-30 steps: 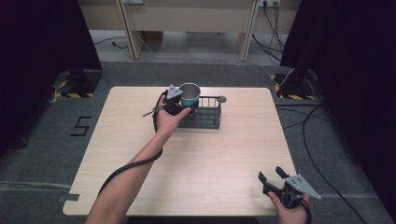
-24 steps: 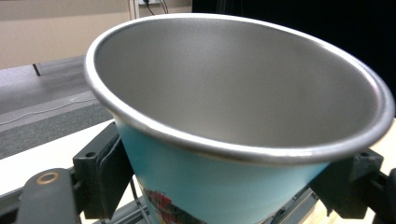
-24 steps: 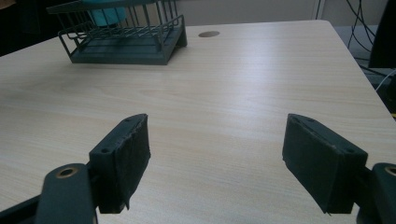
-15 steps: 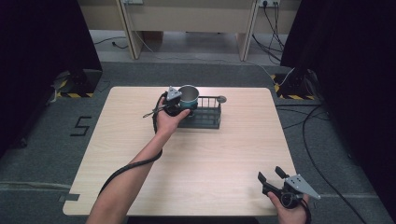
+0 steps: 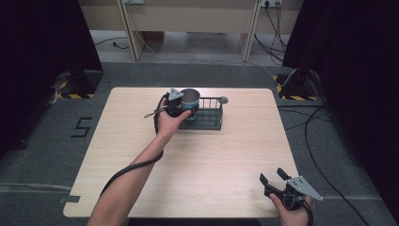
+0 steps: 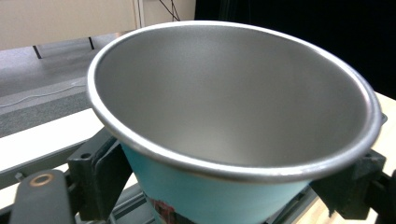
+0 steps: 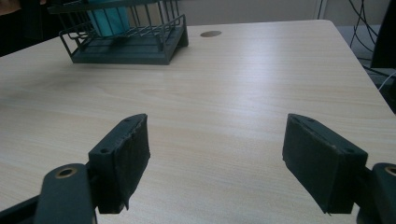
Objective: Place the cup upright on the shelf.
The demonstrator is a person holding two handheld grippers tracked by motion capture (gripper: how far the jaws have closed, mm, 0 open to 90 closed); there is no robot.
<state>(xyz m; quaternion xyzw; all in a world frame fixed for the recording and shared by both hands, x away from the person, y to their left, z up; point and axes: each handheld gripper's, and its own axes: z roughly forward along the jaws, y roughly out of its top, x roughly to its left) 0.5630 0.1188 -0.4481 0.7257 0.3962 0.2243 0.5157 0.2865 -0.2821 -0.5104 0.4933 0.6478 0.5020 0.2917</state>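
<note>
Teal cup (image 5: 190,100) with bare metal inside, gripped by the left gripper (image 5: 175,104) over the left end of the dark wire rack (image 5: 207,117), near the middle of the table's (image 5: 141,141) far edge. Jaws clamped on the cup's outer wall from both sides just under the rolled rim, as seen in the left gripper view (image 6: 233,140); held there probably so the mouth stays up and the base can settle between the rack's wires. From above, hard to tell whether the base already rests on the rack floor or hangs just over it. In the right gripper view, cup body (image 7: 108,18) low behind the rack's bars (image 7: 126,44), which suggests nearly or fully seated.

Right gripper (image 5: 276,182) parked at the near right corner, well apart from the rack, jaws spread wide and empty, pointed across bare wood toward the rack; likely kept back to leave the left arm room.
</note>
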